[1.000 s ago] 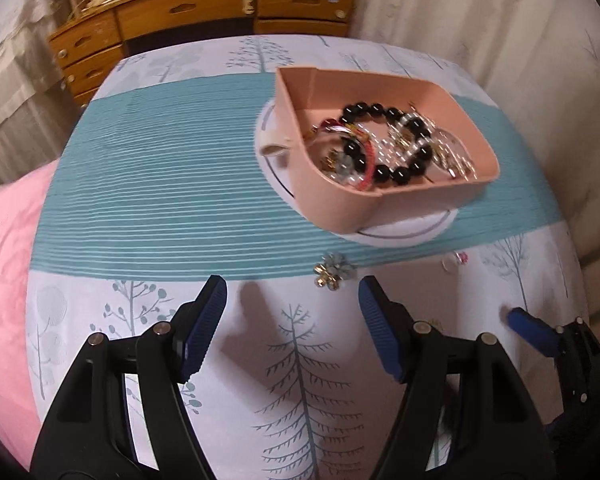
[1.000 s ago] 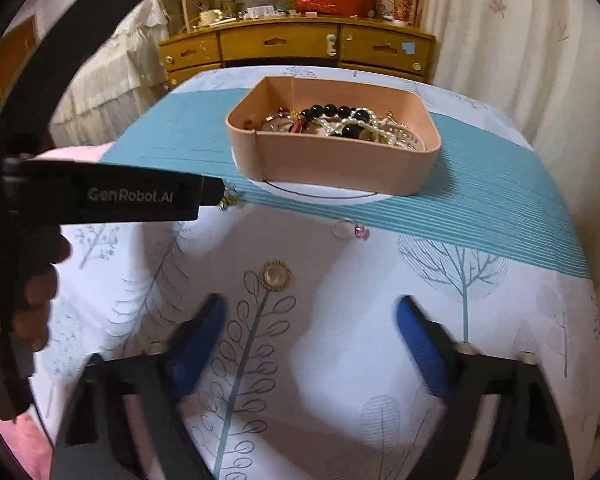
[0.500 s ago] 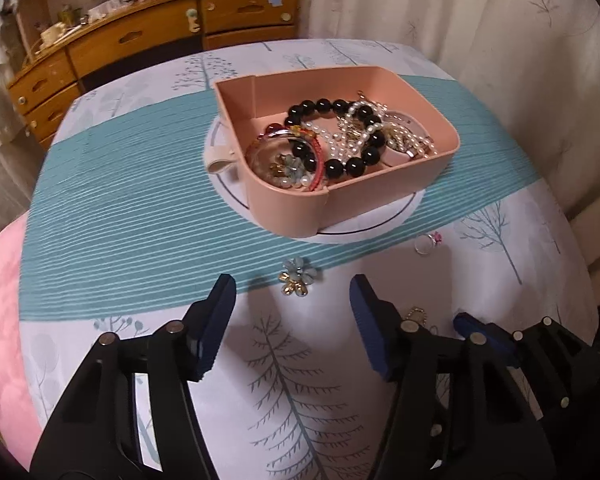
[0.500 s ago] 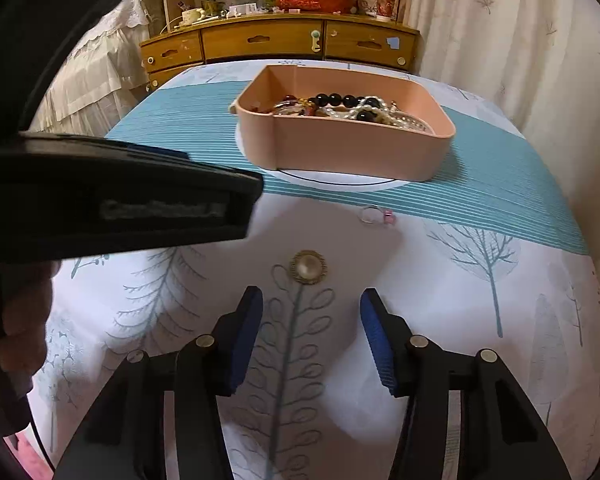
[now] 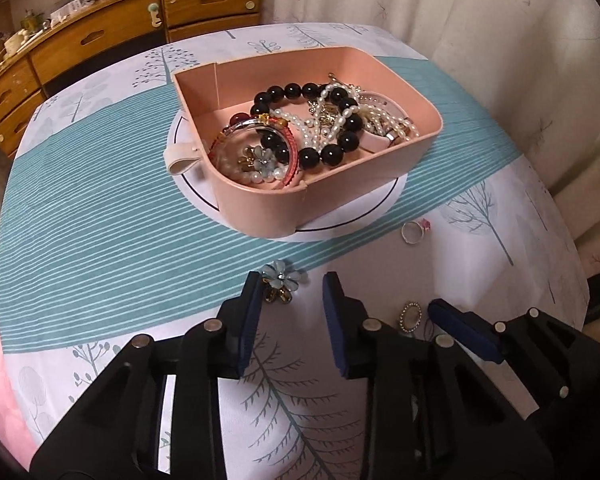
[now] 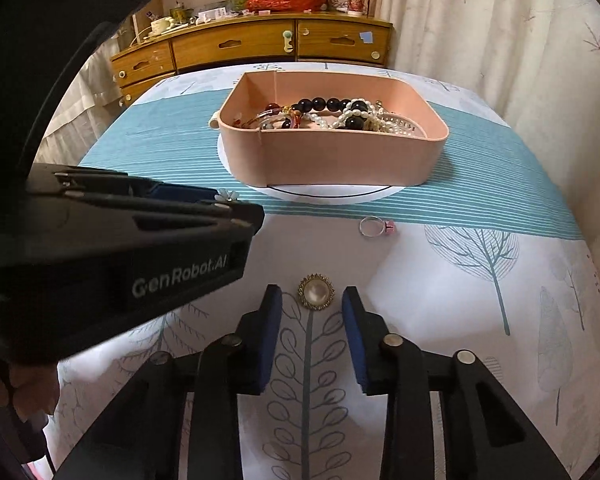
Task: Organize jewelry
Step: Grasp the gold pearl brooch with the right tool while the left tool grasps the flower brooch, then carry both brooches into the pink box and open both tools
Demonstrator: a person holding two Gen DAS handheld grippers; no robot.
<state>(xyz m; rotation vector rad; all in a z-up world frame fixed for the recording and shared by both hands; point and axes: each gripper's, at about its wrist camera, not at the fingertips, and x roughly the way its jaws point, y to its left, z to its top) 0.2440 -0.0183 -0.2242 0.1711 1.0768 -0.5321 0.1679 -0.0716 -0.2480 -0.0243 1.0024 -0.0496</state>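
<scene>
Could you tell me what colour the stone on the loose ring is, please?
Pink, on a silver ring; the right wrist view shows it best.

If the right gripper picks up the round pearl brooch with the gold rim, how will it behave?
The round pearl brooch with the gold rim is probably stiff and light. It lies flat, so rolling seems unlikely. Its smooth dome may slip between the right gripper pads.

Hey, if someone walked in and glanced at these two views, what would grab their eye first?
Probably the pink tray heaped with black-bead and pearl bracelets, sitting on the teal band of the tablecloth. Next, the two loose pieces nearer the cameras: a blue flower brooch at the left hand-held gripper and a round pearl brooch at the tips of the right hand-held gripper, both with jaws that have just been closing. A small ring with a pink stone lies apart.
</scene>
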